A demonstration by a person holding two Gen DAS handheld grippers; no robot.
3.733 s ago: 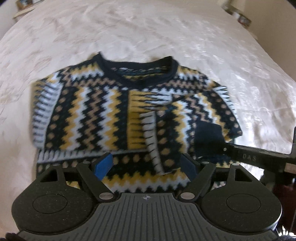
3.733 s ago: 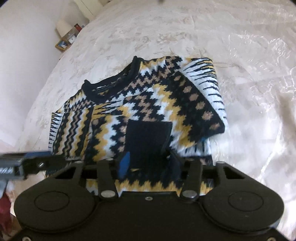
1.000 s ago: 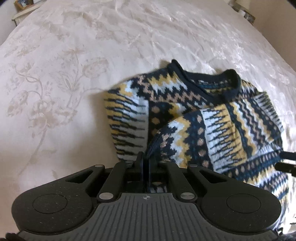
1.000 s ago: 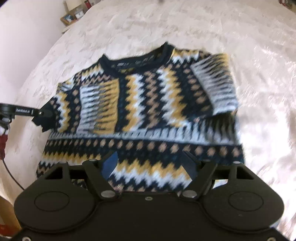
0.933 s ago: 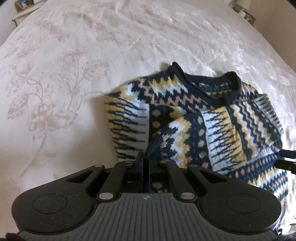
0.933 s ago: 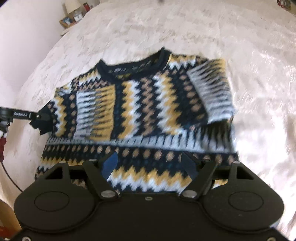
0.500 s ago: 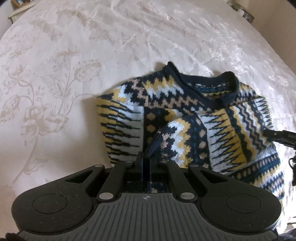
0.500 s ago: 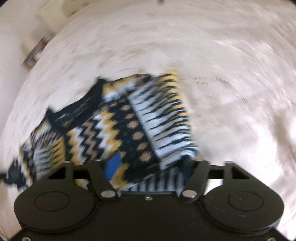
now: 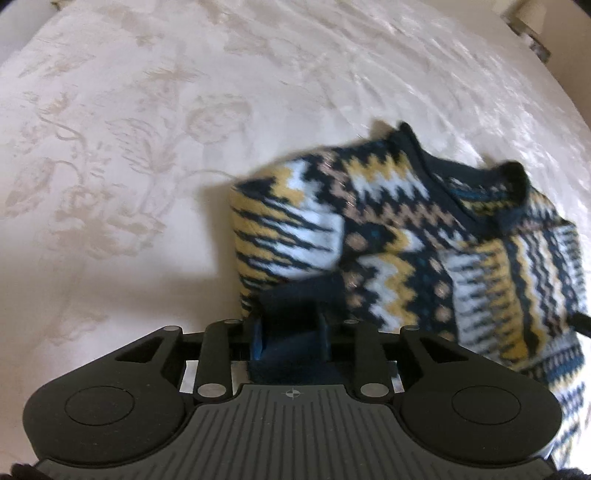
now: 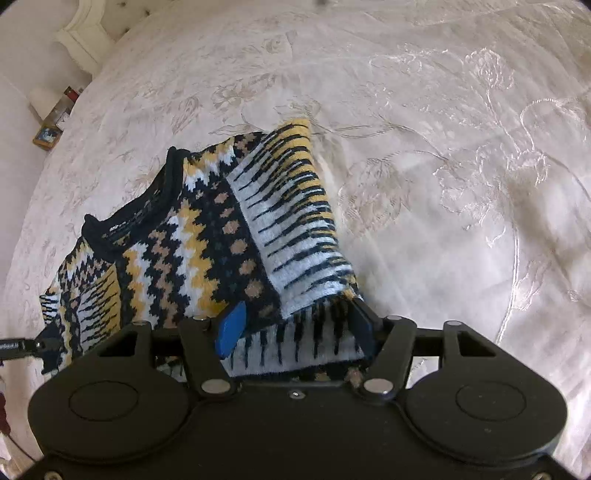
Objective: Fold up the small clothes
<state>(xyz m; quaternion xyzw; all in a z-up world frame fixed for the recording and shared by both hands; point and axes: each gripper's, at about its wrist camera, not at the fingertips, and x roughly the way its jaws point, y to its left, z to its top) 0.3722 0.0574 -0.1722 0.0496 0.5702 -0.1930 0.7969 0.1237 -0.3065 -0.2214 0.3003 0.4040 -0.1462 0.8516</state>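
Observation:
A navy, yellow and white zigzag sweater [image 9: 424, 240] lies on the bed with its sleeves folded inward. My left gripper [image 9: 290, 332] points steeply down at the sweater's left side. Its jaws are opening, and the dark navy cuff [image 9: 295, 295] sits loosely between the pads. My right gripper [image 10: 297, 326] is at the right edge of the sweater [image 10: 207, 251]. Its jaws are opening too, with the striped white and black knit [image 10: 303, 347] lying between the fingers. The left gripper's tip shows at the left edge of the right wrist view, by the cuff.
A cream floral bedspread [image 10: 461, 184] stretches all around the sweater. A bedside shelf with small items [image 10: 51, 122] stands beyond the far left corner. A lamp [image 9: 528, 14] is past the far right corner of the bedspread [image 9: 129, 147].
The left jaws, shut on the cuff before, have parted, and the gripper has sunk toward the sweater. The right gripper has swung from the middle of the hem to the right edge and rolled.

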